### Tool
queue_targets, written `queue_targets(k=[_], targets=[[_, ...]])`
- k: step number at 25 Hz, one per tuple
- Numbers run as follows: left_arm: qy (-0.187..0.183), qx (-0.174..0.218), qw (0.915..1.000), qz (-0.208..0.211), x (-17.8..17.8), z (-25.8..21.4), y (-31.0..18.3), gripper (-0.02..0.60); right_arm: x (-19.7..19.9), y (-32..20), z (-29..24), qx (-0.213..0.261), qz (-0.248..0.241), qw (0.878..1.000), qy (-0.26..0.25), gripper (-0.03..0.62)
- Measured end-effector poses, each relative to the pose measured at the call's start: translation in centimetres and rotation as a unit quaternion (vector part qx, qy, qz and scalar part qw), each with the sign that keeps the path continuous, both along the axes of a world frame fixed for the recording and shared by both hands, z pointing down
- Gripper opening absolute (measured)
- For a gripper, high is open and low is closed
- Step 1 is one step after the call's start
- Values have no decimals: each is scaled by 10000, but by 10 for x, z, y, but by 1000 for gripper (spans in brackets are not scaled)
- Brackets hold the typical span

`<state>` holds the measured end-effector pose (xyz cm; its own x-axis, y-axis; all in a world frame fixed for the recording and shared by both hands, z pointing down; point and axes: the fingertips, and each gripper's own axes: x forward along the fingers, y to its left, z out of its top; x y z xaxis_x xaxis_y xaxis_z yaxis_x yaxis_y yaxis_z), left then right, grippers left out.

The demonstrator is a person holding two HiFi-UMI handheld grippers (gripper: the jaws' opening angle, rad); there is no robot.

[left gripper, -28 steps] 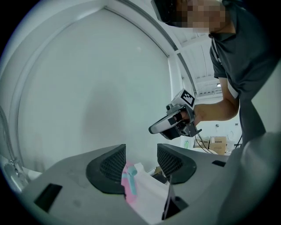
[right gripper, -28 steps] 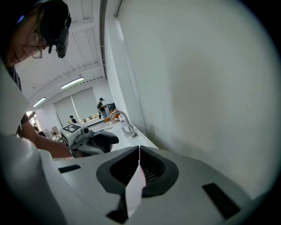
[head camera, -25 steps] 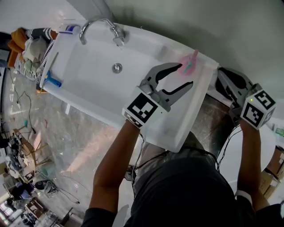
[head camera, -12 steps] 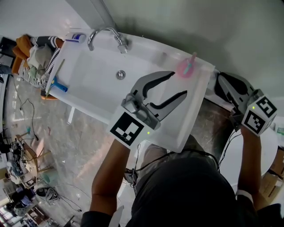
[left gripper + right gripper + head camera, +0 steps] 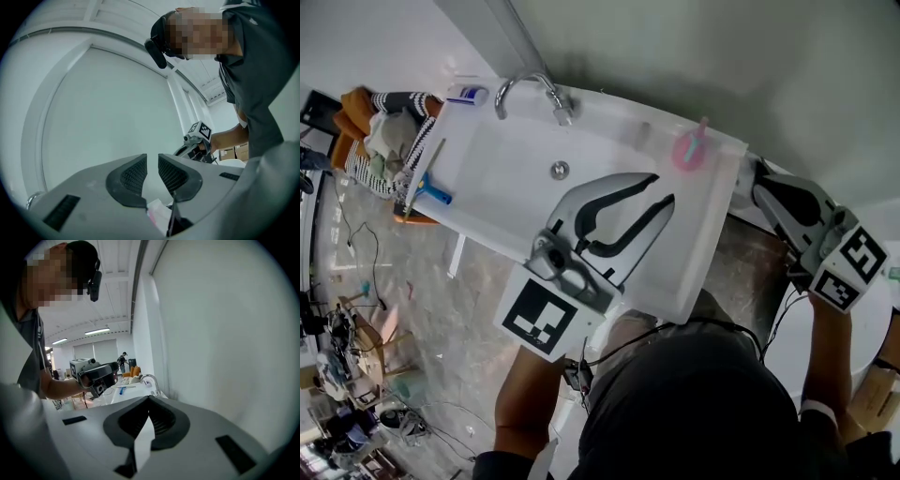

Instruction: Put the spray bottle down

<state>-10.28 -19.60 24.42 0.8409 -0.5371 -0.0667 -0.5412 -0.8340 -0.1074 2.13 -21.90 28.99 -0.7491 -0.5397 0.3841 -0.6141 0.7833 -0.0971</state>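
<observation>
The pink spray bottle (image 5: 689, 148) stands upright on the back right rim of the white sink (image 5: 502, 159), with no gripper touching it. My left gripper (image 5: 664, 187) hovers over the sink's right part, a little nearer than the bottle. Its jaws are closing to a narrow gap with nothing between the pads (image 5: 135, 172). A pale pink shape (image 5: 158, 213) shows low through that gap. My right gripper (image 5: 759, 176) hangs to the right of the sink, shut and empty, its tips meeting in the right gripper view (image 5: 149, 399).
A chrome faucet (image 5: 534, 89) and a drain (image 5: 560, 170) mark the basin. A blue-handled tool (image 5: 427, 183) lies on the left rim, a tube (image 5: 469, 94) at the back left corner. Clothes (image 5: 384, 127) are piled left of the sink. The grey wall runs behind.
The left gripper has drawn back from the pink bottle toward the person and risen, and its jaws have narrowed from wide apart. The right gripper has shifted slightly. The bottle stays on the rim.
</observation>
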Motion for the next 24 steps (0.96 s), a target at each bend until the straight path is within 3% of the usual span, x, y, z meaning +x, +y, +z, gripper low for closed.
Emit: queue_targets(k=[5, 14, 24], targets=[[-92, -43, 9999, -112, -9, -15, 14, 5, -12, 19, -25, 229, -184, 9996, -6, 8], [-17, -271, 9991, -317, -34, -16, 41, 5, -26, 37, -38, 381, -266, 9989, 4, 8], [-5, -764, 9959, -491, -52, 16, 66, 5, -27, 45, -21, 156, -146, 9998, -32, 8]])
